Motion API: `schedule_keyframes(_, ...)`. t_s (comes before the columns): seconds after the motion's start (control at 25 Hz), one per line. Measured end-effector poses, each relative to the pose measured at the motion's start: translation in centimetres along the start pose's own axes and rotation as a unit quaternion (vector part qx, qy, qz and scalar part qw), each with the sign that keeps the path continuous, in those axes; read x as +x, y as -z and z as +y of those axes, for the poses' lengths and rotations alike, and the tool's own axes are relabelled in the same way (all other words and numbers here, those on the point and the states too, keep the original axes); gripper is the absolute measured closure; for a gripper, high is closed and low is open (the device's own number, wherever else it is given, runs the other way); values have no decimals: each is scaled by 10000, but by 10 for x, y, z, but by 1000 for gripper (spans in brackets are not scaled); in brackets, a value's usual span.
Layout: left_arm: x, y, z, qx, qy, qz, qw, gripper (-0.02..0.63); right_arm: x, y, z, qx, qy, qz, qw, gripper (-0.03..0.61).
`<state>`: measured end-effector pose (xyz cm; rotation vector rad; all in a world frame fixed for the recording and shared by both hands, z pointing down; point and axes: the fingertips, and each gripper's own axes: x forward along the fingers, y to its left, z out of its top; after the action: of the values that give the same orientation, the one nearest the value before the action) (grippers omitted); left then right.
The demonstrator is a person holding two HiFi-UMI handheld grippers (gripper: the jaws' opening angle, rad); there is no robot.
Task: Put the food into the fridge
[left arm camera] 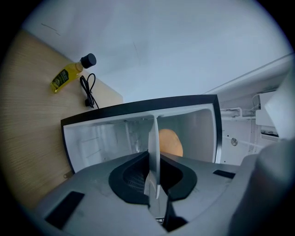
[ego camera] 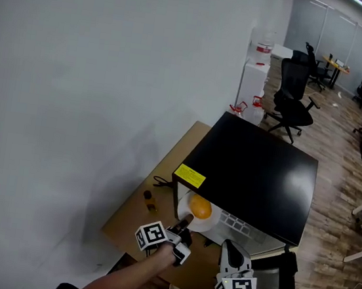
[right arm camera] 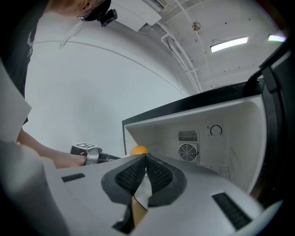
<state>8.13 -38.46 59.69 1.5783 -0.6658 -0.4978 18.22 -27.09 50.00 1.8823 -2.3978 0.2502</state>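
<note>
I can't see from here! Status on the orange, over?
Left tool shut on plate; right tool shut, empty. Orange on plate, at open fridge. Nothing blocking.

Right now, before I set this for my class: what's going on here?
A person holds a gripper in each hand at a small black-topped fridge that stands open on a wooden table. The left gripper is shut on the rim of a white plate carrying an orange fruit, and holds it at the fridge's opening. The right gripper is shut and empty, beside that opening. The plate has not been let go yet.
</note>
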Motion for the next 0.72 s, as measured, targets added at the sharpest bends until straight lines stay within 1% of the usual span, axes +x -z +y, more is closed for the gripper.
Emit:
schedule_keyframes(0.16, 22, -1, 2, -82, -17, -33, 10000, 584, -1, 5, -3, 49, 26, 82, 10000, 518)
schedule_keyframes(0.4, 52, -7, 9, 177, -151, -187, 9996, 584, -1, 0, -8, 71, 77, 23, 9999, 518)
schedule_keyframes(0.56, 66, -7, 23, 13, -268, -330, 9991, 584, -5, -2, -3, 94, 33, 21, 9999, 518)
schedule_keyframes(0.72, 76, -11, 25, 130, -239, -418, 9988, 584, -6, -1, -3, 57, 22, 29, 10000, 518)
